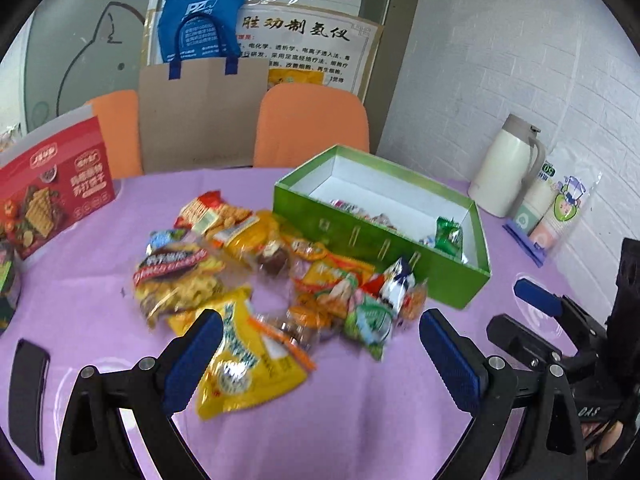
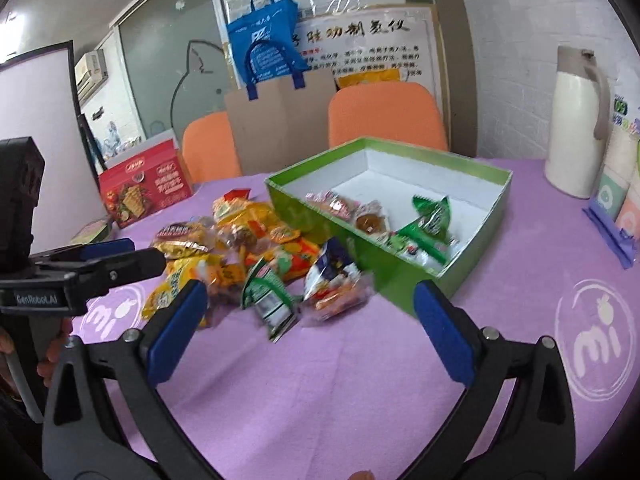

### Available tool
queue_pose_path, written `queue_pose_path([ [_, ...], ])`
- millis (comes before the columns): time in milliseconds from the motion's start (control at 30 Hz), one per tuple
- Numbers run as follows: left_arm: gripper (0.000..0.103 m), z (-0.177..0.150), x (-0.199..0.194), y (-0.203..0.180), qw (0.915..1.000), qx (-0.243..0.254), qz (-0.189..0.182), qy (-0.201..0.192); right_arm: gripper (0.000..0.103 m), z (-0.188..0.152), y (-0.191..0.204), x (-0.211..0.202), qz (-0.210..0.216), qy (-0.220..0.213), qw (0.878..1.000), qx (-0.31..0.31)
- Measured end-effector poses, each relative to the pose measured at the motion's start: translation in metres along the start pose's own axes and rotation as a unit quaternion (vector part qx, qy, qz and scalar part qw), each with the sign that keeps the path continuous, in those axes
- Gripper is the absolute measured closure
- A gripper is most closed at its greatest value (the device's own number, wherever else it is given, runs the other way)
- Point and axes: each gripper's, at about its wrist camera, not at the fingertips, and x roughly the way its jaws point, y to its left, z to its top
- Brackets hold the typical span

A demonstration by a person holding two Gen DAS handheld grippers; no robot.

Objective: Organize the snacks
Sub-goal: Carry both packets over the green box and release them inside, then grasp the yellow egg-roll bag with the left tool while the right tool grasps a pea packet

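A pile of snack packets (image 1: 256,280) (image 2: 256,256) lies on the purple tablecloth left of a green open box (image 1: 376,248) (image 2: 384,264). The box holds a few packets, among them green ones (image 2: 430,216) (image 1: 448,234). My left gripper (image 1: 320,360) is open just above the near edge of the pile, its left pad over a large yellow bag (image 1: 244,360). My right gripper (image 2: 310,332) is open too, empty, in front of a green-and-white packet (image 2: 268,300) and a blue-and-white packet (image 2: 334,276). Each gripper shows from the side in the other's view.
A red snack carton (image 1: 52,184) (image 2: 144,188) stands at the left. A cream thermos jug (image 1: 506,168) (image 2: 576,120) and sleeves of paper cups (image 1: 548,216) (image 2: 618,184) are at the right. Two orange chairs (image 1: 312,124) and a cardboard sheet (image 1: 200,116) are behind the table. A black object (image 1: 28,396) lies near left.
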Motion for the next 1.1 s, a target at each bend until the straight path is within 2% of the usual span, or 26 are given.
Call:
queue_pose_path([
  [100,0.003,-0.029,-0.004,0.018,0.9997,-0.017,0.005,0.019,0.001,-0.006,0.015,0.020,0.009,0.050,0.999,-0.019],
  [233,0.003,-0.051,-0.012,0.034,0.9990,-0.023,0.024,0.031,0.001,-0.008,0.031,0.045,0.011,0.077,0.996,-0.030],
  [300,0.003,-0.056,-0.018,0.040,0.9990,-0.025,0.024,0.028,0.007,-0.007,0.040,0.058,0.009,0.088,0.995,-0.044],
  [533,0.003,-0.062,-0.023,0.051,0.9990,-0.030,0.019,0.026,0.040,-0.008,0.057,0.102,-0.047,0.131,0.984,-0.116],
  [567,0.003,-0.063,-0.022,0.051,0.9990,-0.030,0.018,0.027,0.057,-0.008,0.058,0.103,-0.054,0.126,0.983,-0.121],
  [633,0.003,-0.064,-0.020,0.053,0.9990,-0.030,0.015,0.030,0.060,-0.009,0.055,0.098,-0.049,0.129,0.984,-0.108],
  [667,0.003,-0.064,-0.018,0.053,0.9989,-0.031,0.012,0.032,0.074,-0.009,0.054,0.091,-0.040,0.127,0.987,-0.095],
  [767,0.003,-0.062,-0.010,0.056,0.9988,-0.031,0.009,0.037,0.089,-0.012,0.054,0.069,-0.020,0.124,0.989,-0.076],
  [900,0.003,-0.057,0.005,0.060,0.9982,-0.038,0.009,0.046,0.089,-0.027,0.053,0.045,0.019,0.118,0.991,-0.055],
  [933,0.003,-0.053,0.008,0.061,0.9983,-0.037,0.010,0.045,0.082,-0.030,0.053,0.042,0.023,0.116,0.991,-0.055],
  [967,0.003,-0.048,0.011,0.062,0.9984,-0.034,0.015,0.042,0.066,-0.032,0.054,0.041,0.023,0.115,0.992,-0.056],
  [1033,0.003,-0.037,0.020,0.065,0.9984,-0.032,0.028,0.037,0.048,-0.033,0.055,0.042,0.010,0.109,0.992,-0.062],
  [1100,0.003,-0.028,0.031,0.068,0.9981,-0.032,0.031,0.043,0.048,-0.029,0.057,0.046,-0.010,0.105,0.991,-0.077],
])
